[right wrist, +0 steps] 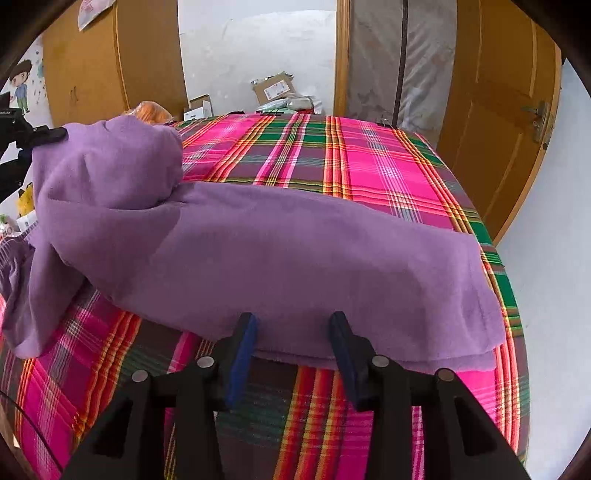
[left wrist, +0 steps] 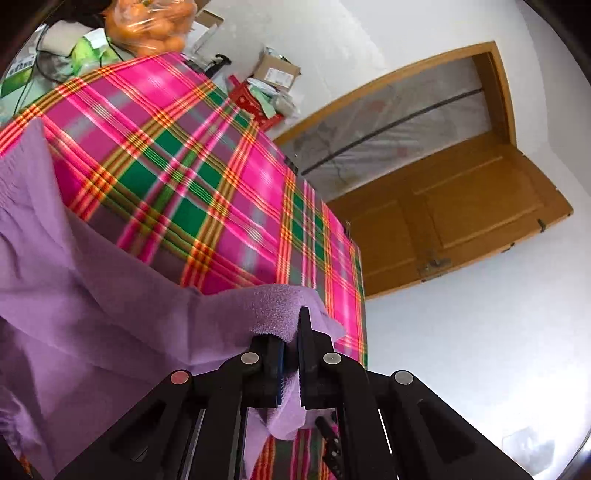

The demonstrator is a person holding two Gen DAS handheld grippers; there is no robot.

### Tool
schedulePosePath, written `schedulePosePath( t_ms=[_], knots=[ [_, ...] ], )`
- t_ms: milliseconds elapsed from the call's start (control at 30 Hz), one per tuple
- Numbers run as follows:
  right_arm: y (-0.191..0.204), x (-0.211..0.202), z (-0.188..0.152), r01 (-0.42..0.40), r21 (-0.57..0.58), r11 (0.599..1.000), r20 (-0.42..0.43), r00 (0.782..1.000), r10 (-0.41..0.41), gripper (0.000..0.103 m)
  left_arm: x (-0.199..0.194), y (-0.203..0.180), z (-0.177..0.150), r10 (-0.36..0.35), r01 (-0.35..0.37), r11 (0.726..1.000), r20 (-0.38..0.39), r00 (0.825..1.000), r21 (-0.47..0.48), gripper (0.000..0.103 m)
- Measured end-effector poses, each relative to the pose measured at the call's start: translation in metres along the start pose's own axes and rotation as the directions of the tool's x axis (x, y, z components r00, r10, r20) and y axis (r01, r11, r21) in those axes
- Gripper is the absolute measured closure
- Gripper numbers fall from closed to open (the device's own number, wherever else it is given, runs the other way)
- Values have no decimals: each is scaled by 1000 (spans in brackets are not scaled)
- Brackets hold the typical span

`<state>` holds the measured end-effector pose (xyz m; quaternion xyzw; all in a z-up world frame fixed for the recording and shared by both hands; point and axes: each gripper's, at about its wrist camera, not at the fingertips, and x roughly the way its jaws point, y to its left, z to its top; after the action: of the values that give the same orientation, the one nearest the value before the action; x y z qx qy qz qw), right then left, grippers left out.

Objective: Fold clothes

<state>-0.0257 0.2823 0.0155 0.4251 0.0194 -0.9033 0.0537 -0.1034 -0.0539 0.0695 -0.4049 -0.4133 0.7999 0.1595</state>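
A purple fleece garment (right wrist: 295, 258) lies stretched across the pink and green plaid bedcover (right wrist: 369, 162). Its left part is lifted into a hump (right wrist: 110, 166). In the left wrist view my left gripper (left wrist: 291, 332) is shut on a bunched fold of the purple garment (left wrist: 110, 295), which hangs away to the left. From the right wrist camera, my left gripper (right wrist: 44, 136) shows at the far left, holding up the raised cloth. My right gripper (right wrist: 293, 321) is open, its fingers just at the garment's near edge with nothing between them.
A bag of oranges (left wrist: 147, 26) and boxes (left wrist: 277, 70) sit beyond the bed's far side. A wooden door (right wrist: 495, 122) stands open at the right, with a zipped curtain (right wrist: 402, 62) in the doorway. The bed's right edge (right wrist: 517, 295) drops to a white floor.
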Motion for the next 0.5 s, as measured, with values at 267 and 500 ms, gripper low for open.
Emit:
schedulePosePath(
  t_ms=[267,500],
  knots=[
    [4,-3,2,-4,4,1000,12,1000,4,100,-3,17,9,16,-15,999,12,1000,-47,98],
    [-12,-44,13,14,85,996,162,986,-28,101,-10,13,7,6,-6,1000,-5,1000,-29,98]
  ],
)
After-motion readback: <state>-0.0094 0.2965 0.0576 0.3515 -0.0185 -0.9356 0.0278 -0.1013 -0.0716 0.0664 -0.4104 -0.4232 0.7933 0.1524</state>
